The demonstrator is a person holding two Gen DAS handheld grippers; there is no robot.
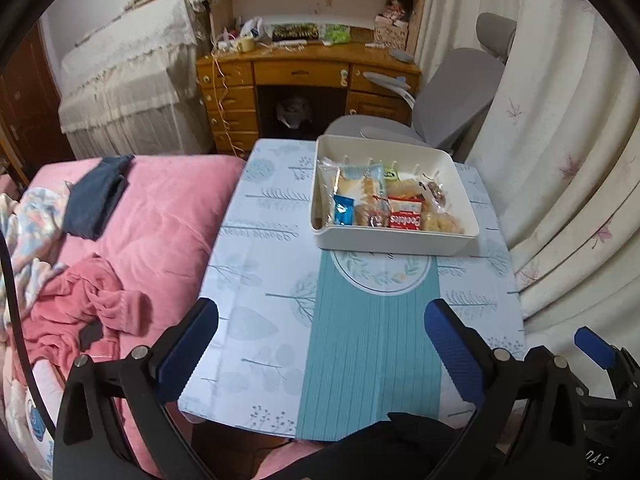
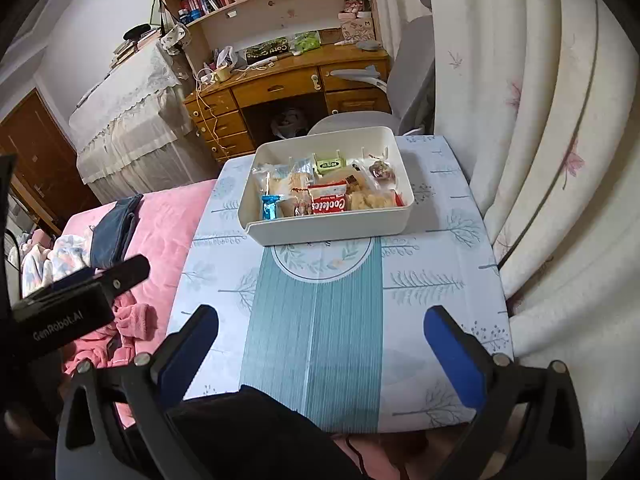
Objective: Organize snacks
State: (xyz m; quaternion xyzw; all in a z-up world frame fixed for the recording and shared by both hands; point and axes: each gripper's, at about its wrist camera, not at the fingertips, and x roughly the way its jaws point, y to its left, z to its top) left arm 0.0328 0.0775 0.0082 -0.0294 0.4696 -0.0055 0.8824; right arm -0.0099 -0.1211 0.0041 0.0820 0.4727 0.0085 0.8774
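Left gripper (image 1: pixel 320 340) gapes empty — glossy rectangular white bin (image 1: pixel 394 236) holds crinkly snacks (image 1: pixel 406 220).

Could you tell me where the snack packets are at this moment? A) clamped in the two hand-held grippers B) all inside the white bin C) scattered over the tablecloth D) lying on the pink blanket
B: the snack packets all lie inside the white bin on the table, whose cloth around it bears none.
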